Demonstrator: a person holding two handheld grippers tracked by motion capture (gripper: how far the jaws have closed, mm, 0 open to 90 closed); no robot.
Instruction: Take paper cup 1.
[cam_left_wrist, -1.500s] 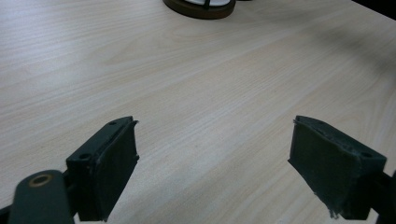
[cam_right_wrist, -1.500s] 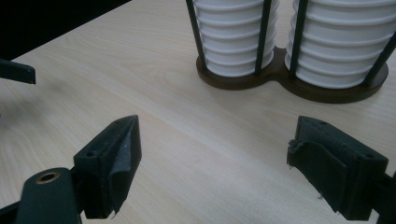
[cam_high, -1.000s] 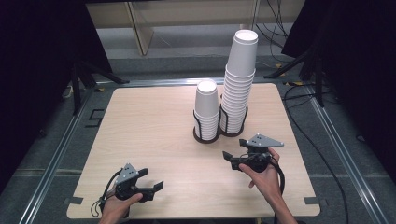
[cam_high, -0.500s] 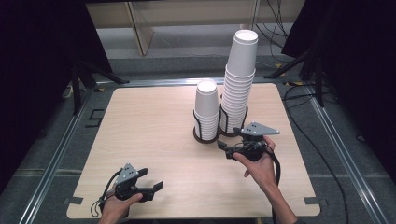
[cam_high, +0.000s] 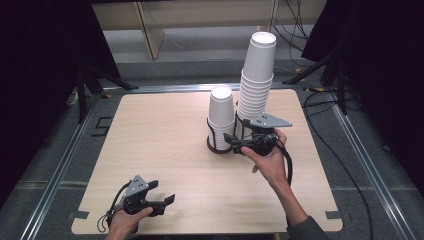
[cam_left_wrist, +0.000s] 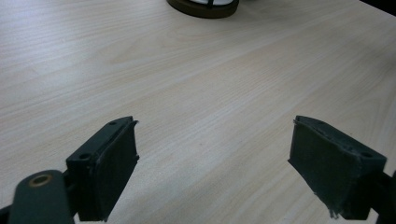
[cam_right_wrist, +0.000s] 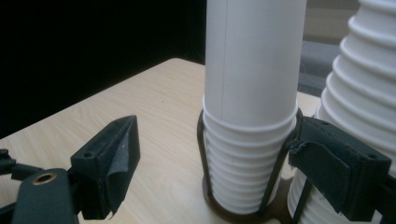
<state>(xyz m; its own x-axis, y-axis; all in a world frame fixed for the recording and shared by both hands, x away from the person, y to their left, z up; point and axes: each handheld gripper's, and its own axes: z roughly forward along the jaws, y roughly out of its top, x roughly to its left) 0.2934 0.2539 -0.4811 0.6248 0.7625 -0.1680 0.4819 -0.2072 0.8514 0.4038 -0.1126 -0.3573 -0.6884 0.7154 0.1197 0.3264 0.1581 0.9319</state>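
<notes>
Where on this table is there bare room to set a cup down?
The wide patch left of the short cup stack, up to the table edge, and the strip between the left tool and right tool. Crowded around both stacks, including the tall stack.

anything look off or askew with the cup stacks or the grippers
The stacks look fine: the short cup stack and tall cup stack stand upright in their black holders. One oddity: the pad on the right gripper looks frayed and is peeling at its edge.

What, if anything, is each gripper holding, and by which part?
Nothing is held. The right gripper is open, its jaws either side of the shorter cup stack without closing on it. The left gripper is open over the bare table.
</notes>
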